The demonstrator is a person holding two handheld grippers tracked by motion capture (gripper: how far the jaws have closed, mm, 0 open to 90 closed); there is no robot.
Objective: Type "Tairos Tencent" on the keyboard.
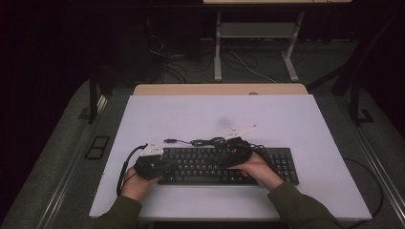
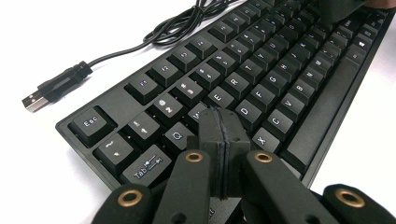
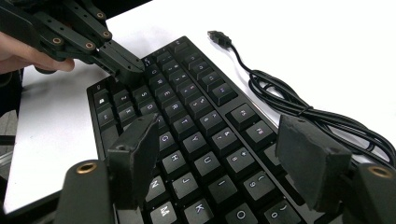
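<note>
A black keyboard (image 1: 205, 166) lies across the near half of the white table top (image 1: 286, 119). Its black cable (image 1: 210, 141) is bunched behind it and ends in a loose USB plug (image 1: 169, 140). My left gripper (image 2: 219, 115) is shut with nothing between its jaws, and its tip is down at the keys near the keyboard's (image 2: 271, 79) left end. From the right gripper view, that left gripper (image 3: 127, 66) touches the same keys. My right gripper (image 3: 224, 156) hovers open over the keyboard's (image 3: 196, 126) middle keys, holding nothing. The USB plug (image 2: 35, 100) lies on the table beside the Esc corner.
The cable (image 3: 299, 109) loops on the white surface just behind the keyboard, beside my right jaw. A wooden table edge (image 1: 219, 89) shows beyond the white top. On the dark floor farther back stand a desk frame (image 1: 218, 47) and loose wires.
</note>
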